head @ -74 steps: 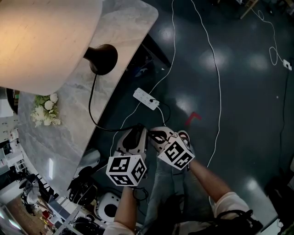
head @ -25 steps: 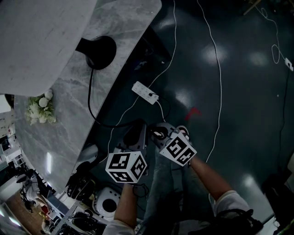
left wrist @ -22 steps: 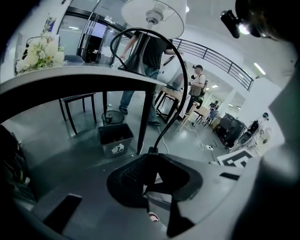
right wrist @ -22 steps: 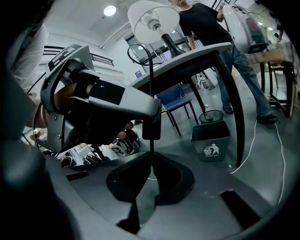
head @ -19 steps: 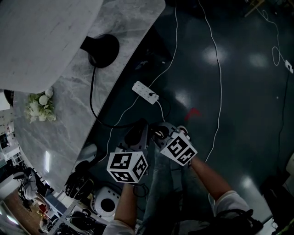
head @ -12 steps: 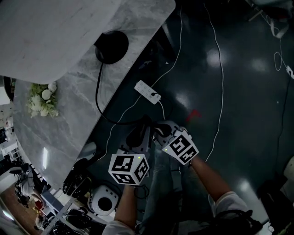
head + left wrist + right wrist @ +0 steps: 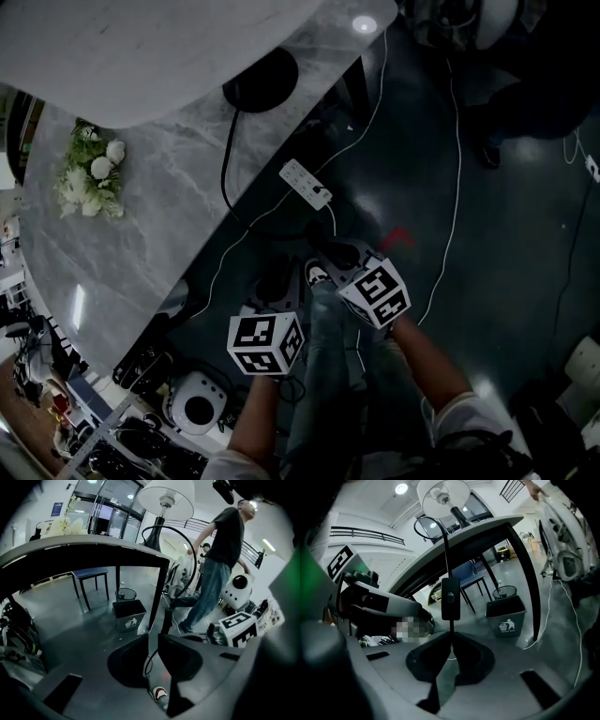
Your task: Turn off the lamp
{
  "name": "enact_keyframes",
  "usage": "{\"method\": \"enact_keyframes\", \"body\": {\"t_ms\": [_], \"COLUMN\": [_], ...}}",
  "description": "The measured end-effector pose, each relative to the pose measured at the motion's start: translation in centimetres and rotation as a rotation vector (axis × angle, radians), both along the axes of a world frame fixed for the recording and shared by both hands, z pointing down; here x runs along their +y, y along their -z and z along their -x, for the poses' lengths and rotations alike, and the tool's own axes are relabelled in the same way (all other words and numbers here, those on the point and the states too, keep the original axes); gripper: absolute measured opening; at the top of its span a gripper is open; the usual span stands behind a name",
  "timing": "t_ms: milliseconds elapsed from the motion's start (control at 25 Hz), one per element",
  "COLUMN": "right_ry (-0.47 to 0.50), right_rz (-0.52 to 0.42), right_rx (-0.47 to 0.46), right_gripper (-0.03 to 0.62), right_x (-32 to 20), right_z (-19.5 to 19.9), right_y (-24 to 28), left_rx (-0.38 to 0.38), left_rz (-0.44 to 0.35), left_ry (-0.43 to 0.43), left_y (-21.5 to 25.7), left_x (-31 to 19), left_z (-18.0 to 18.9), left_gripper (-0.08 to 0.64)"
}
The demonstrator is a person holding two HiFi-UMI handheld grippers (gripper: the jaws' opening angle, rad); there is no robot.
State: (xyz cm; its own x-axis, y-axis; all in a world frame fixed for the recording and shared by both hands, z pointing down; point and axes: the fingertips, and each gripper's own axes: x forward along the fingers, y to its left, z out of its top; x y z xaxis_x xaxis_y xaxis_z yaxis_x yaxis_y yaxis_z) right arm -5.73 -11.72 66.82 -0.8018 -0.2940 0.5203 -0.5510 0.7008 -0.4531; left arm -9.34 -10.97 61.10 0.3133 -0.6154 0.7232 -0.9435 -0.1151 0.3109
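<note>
Right claw (image 7: 451, 638) pinches lamp cord (image 7: 451, 626) — bin (image 7: 506, 616) label illegible.

Pale grey marble-pattern tabletop (image 7: 159, 225): smooth stone look, soft sheen. Dark floor (image 7: 506, 187): glossy, mirrors ceiling lights. Big white lampshade (image 7: 141, 47): matt, cloth-like. Round black lamp base (image 7: 262, 82): matt. White power strip (image 7: 305, 182): smooth plastic. Thin black lamp cord (image 7: 446, 550) and its black inline switch (image 7: 450, 598): smooth plastic. Grey waste bin (image 7: 129, 615): matt plastic. Left gripper (image 7: 153, 651), right gripper (image 7: 450, 648): matt dark plastic.
</note>
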Motion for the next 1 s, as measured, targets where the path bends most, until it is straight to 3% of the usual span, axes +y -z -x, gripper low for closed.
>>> {"method": "enact_keyframes", "body": {"t_ms": [240, 760, 1000], "right_ry": [-0.017, -0.120, -0.116], "right_rz": [0.017, 0.080, 0.087], "right_rx": [0.030, 0.126, 0.188], "right_gripper": [0.015, 0.015, 0.015], "right_x": [0.0, -1.8, -3.2], "right_z": [0.2, 0.4, 1.5], "right_y": [-1.2, -5.6, -8.6], "left_rx": [-0.049, -0.014, -0.010], "left_rz": [0.010, 0.011, 0.017], "left_ry": [0.015, 0.006, -0.005], "left_y": [-1.4, -1.7, -2.4], "left_x": [1.1, 2.4, 3.0], "left_z": [1.5, 2.7, 3.3], "left_gripper": [0.019, 0.008, 0.008]}}
